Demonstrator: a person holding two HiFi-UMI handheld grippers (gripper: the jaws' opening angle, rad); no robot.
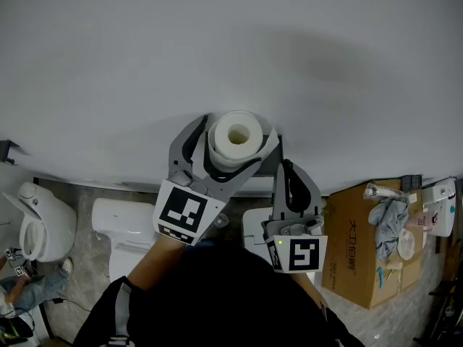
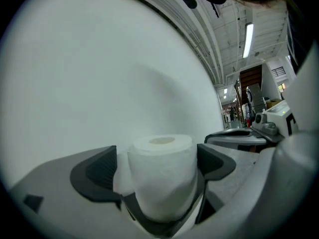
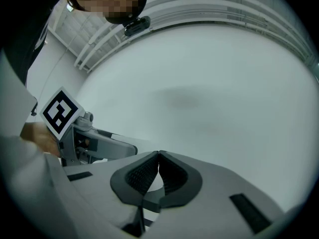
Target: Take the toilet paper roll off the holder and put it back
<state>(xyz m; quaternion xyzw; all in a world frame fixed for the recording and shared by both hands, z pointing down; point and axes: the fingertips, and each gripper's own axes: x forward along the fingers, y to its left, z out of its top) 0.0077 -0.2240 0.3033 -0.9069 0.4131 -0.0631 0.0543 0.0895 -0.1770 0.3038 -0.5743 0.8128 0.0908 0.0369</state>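
The left hand-held gripper (image 2: 157, 166) is standing with its jaws wide apart around the toilet paper roll (image 1: 237, 134). The roll is sitting upright between the pads, core opening facing up, close against the grey wall (image 1: 217, 49). A gap is showing beside the left pad (the right pad is lying right at the paper), so the roll is not being clamped. The right hand-held gripper (image 3: 158, 171) is waiting just beside, its jaws meeting at the tips with nothing between them. The holder itself is not showing clearly in any view. Judging from this, the roll is resting at its place by the wall, either awaiting removal or already returned; the pictures are not settling which.
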